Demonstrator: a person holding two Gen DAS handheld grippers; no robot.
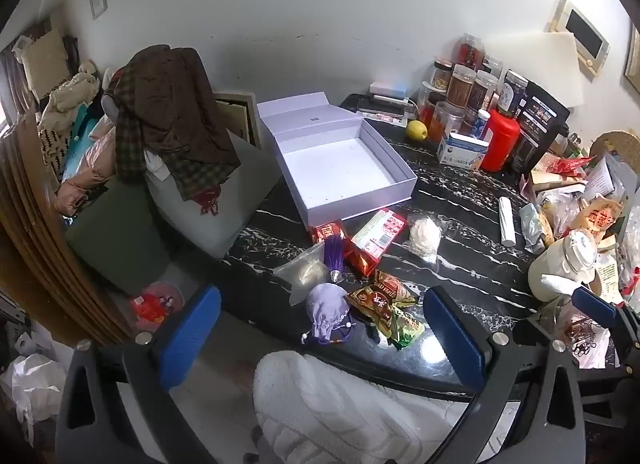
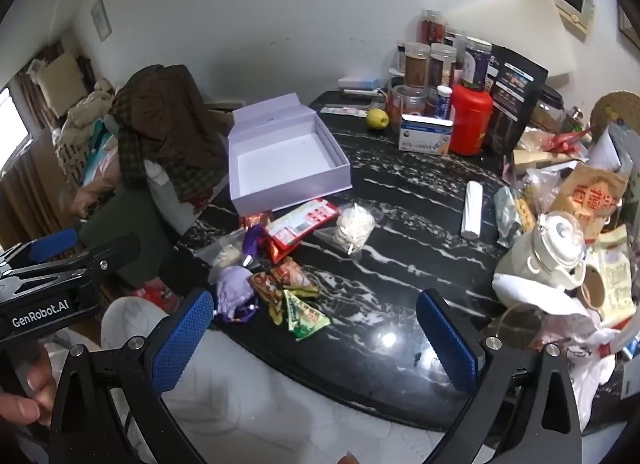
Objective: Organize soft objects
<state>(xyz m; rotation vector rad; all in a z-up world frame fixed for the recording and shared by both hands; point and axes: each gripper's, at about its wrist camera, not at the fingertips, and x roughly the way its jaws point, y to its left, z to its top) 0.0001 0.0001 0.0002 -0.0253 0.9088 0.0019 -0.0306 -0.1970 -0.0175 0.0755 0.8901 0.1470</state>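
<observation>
An open, empty white box [image 1: 340, 167] [image 2: 286, 167] sits at the far left of a black marble table [image 1: 460, 232] [image 2: 408, 232]. In front of it lie a lilac drawstring pouch [image 1: 326, 310] [image 2: 232, 292], a purple tassel [image 1: 334, 256] [image 2: 252, 242], red and green snack packets [image 1: 380, 232] [image 2: 300, 223], and a clear bag of white pieces [image 1: 425, 236] [image 2: 354, 225]. My left gripper [image 1: 320, 328] is open, above the table's near edge by the pouch. My right gripper [image 2: 316, 336] is open and empty, to the right of the pouch.
Jars, a red canister [image 1: 500, 139] [image 2: 470, 123], a yellow fruit [image 1: 417, 129] and a tissue box stand at the back. A white teapot [image 1: 564, 264] [image 2: 548, 260] and piled bags crowd the right side. A chair draped with brown cloth [image 1: 172, 119] stands left.
</observation>
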